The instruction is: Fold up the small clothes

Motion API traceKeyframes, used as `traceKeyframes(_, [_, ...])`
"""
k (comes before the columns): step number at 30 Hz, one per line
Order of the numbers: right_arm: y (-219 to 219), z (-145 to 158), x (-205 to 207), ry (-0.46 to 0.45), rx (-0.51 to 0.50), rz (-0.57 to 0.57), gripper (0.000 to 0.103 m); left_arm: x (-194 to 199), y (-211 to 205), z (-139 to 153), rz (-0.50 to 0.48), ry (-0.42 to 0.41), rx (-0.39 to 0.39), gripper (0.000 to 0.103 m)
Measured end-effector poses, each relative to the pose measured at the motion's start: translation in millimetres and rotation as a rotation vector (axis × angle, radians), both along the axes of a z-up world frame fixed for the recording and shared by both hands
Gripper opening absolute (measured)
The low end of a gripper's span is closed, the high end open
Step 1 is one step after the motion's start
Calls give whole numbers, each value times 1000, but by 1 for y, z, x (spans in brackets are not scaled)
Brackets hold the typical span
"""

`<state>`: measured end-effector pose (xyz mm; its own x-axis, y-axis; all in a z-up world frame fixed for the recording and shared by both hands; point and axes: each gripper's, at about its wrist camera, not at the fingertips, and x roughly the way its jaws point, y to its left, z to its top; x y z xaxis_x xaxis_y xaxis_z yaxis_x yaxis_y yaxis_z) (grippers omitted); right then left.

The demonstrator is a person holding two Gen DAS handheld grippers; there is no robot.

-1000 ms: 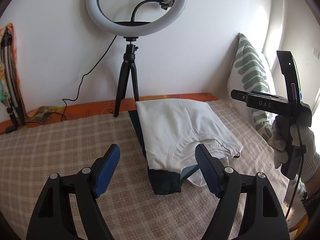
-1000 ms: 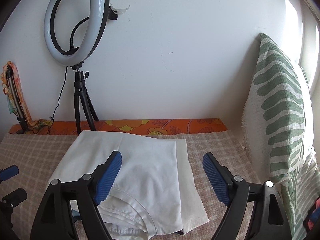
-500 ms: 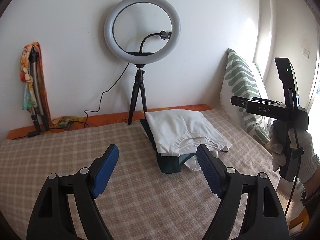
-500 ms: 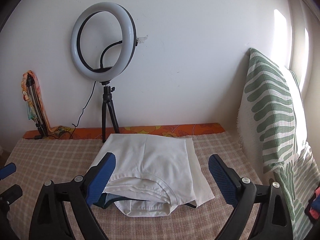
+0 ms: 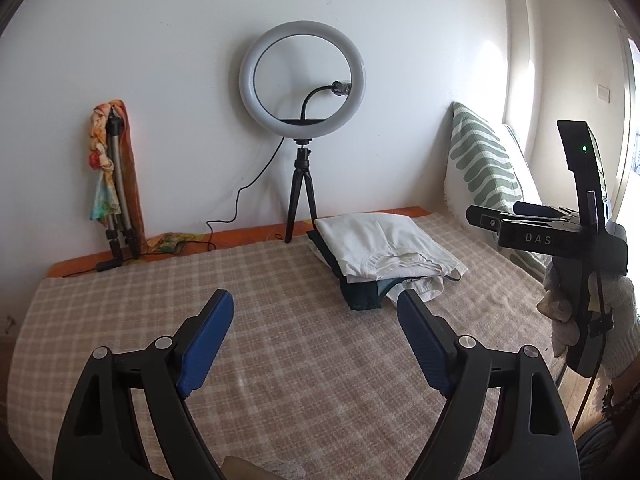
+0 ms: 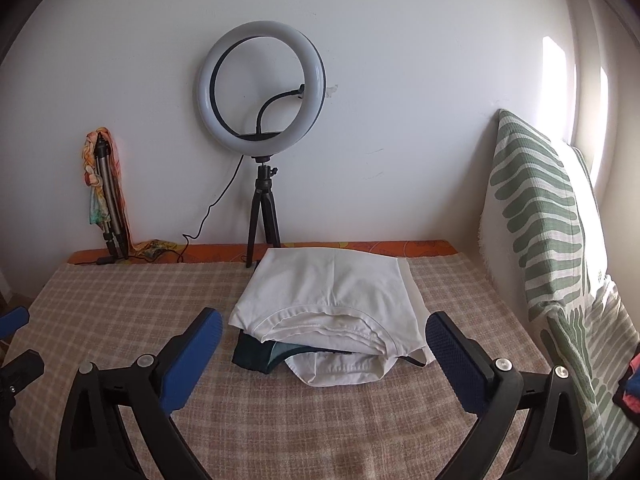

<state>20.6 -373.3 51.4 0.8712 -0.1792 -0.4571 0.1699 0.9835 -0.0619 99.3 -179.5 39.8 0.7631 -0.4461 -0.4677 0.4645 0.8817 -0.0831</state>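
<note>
Right wrist: clothes [image 6: 332,304] beyond fingers [image 6: 192,360].

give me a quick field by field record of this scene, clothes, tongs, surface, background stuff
surface: checked blanket over a bed
clothes: folded pile, white shirt on top, dark green garment beneath, another white piece at the bottom
pile position: far right part of the blanket, near the wall
left tongs: opening, nothing between them, short of the pile
right tongs: opening, nothing gripped, pile ahead between the tips in view
background: ring light on a small tripod, folded tripod with a scarf at the left
right side: green-patterned pillow against the wall
</note>
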Motion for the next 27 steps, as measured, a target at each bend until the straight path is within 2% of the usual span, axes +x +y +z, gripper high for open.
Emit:
traceKeyframes(3, [6, -4, -12, -13, 19, -4, 103, -9, 4, -3, 4, -13, 15, 89])
traceKeyframes(7, [11, -8, -21, -32, 31, -14, 103, -19, 9, -8, 17, -29, 3, 102])
traceKeyframes(13, [13, -11, -23, -64, 39, -37, 103, -26, 9, -12, 41, -54, 48, 102])
traceKeyframes(21, [11, -15, -24, -79, 52, -61, 103, -29, 11, -18, 54, -41, 50, 102])
traceKeyframes(27, [9, -18, -25, -80, 59, -70, 103, -34, 10, -16, 56, -70, 61, 102])
